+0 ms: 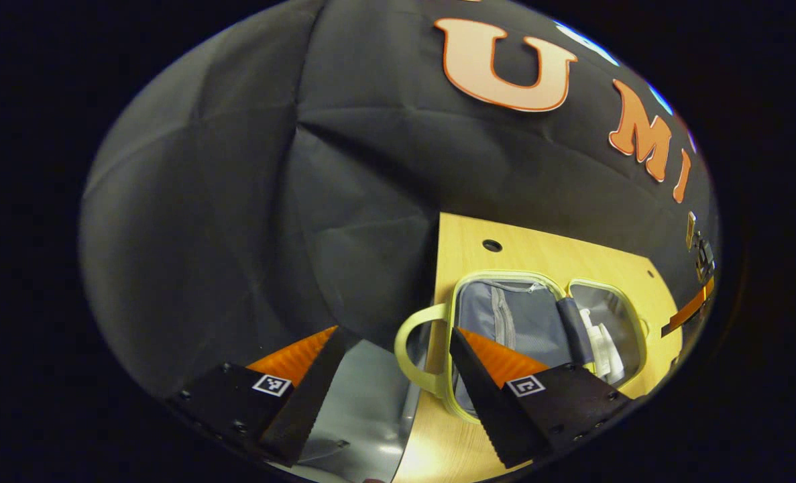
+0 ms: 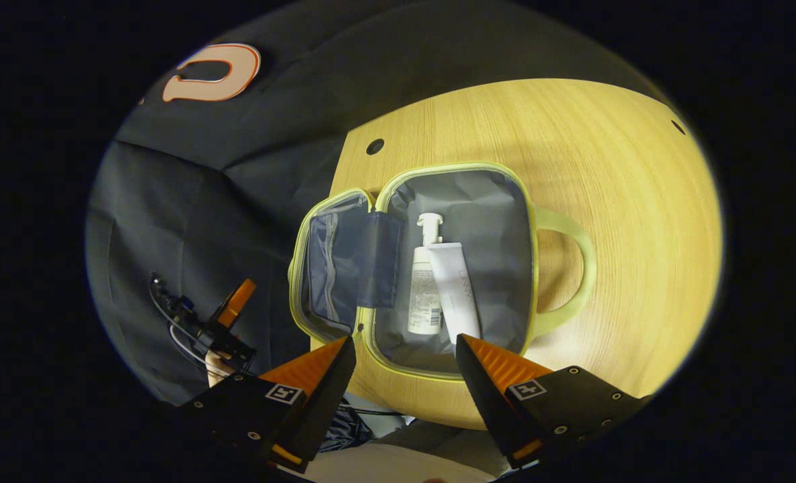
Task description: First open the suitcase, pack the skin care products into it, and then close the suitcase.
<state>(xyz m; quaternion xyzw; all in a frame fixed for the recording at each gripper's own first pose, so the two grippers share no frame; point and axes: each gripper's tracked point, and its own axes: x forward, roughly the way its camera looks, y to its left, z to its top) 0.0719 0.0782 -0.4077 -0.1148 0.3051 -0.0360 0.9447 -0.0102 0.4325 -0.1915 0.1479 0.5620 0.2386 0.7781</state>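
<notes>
Lying open on wooden table (image 2: 626, 221), suitcase (image 2: 458, 194)

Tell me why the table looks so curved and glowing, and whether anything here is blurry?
In the right gripper view the fisheye lens bows the table; warm light brightens it, and the suitcase handle casts a soft shadow; the pump bottle and tube look sharp. In the left gripper view the suitcase is small, squeezed toward the dimmer edge.
</notes>
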